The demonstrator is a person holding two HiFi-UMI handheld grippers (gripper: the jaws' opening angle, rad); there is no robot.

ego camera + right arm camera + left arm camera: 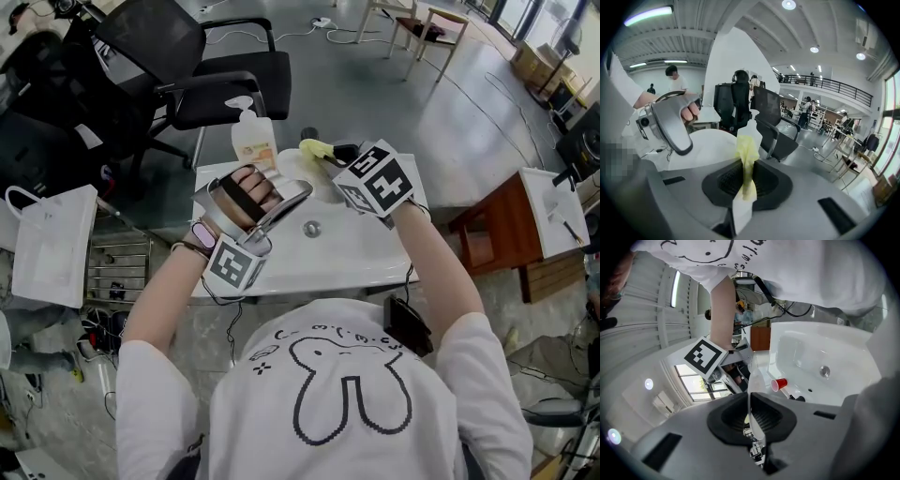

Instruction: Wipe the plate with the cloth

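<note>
Over the white sink (375,253) my left gripper (289,199) is shut on the rim of a white plate (292,172) and holds it up. In the left gripper view that rim (754,380) runs as a thin edge between the closed pads (751,416). My right gripper (330,156) is shut on a yellow cloth (314,148), just right of the plate. In the right gripper view the cloth (746,154) sticks up from the closed jaws (746,180), with the plate's white face (710,147) close behind it at the left.
A soap pump bottle (253,136) stands at the sink's back left corner. A red cup (778,384) lies in the basin near the drain (825,371). Black office chairs (216,66) stand behind, a white bag (52,244) at the left, a wooden table (497,234) at the right.
</note>
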